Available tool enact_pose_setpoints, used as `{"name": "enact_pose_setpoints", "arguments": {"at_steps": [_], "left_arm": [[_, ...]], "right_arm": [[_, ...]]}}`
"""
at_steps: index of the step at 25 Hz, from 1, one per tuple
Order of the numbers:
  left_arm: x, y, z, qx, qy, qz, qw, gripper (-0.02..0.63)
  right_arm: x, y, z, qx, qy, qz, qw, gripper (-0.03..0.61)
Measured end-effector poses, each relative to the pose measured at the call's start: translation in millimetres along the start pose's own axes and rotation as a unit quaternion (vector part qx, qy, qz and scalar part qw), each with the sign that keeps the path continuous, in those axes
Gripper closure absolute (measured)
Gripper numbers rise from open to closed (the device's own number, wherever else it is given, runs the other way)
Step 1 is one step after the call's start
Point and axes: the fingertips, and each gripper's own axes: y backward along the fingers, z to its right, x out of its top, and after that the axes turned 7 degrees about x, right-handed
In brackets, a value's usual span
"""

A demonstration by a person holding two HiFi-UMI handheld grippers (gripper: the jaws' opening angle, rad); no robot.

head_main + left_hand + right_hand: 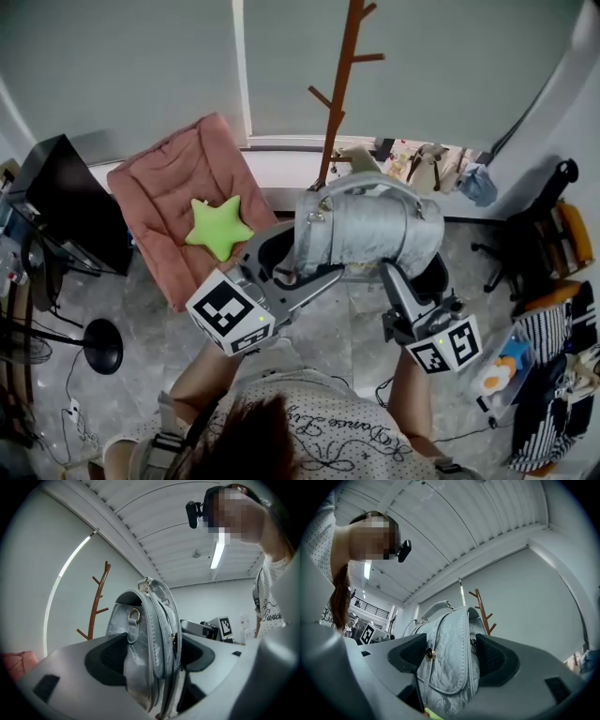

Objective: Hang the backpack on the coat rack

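Observation:
The silver-grey backpack (367, 225) is held up in the air between both grippers, in front of the brown wooden coat rack (341, 84). My left gripper (302, 267) is shut on the backpack's left side (150, 658). My right gripper (398, 272) is shut on its right side (447, 667). The top handle (361, 181) points toward the rack, below its pegs. In the left gripper view the coat rack (97, 606) stands left of the bag. In the right gripper view the rack (483, 611) shows just behind the bag.
A pink cushion (178, 202) with a green star pillow (217, 227) lies left of the rack. A black monitor (70, 202) and a lamp base (101, 345) are further left. Bags (431, 164) sit by the wall, and a black chair (539, 225) and clutter at right.

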Motion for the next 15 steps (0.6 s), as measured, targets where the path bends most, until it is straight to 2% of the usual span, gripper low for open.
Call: {"name": "enact_pose_setpoints", "arguments": {"at_steps": [8,15], "left_arm": [[3,-31,-68,-0.017,-0.005,-0.002,0.9998,0.290],[-2,-34,-75,-0.010,-0.002,0.004,0.9999,0.290]], "right_arm": [[-17,-58,38,-0.016,-0.005,0.007,1.000,0.241],[-23,-64,44,-0.009,-0.004,0.006,1.000,0.241]]}}
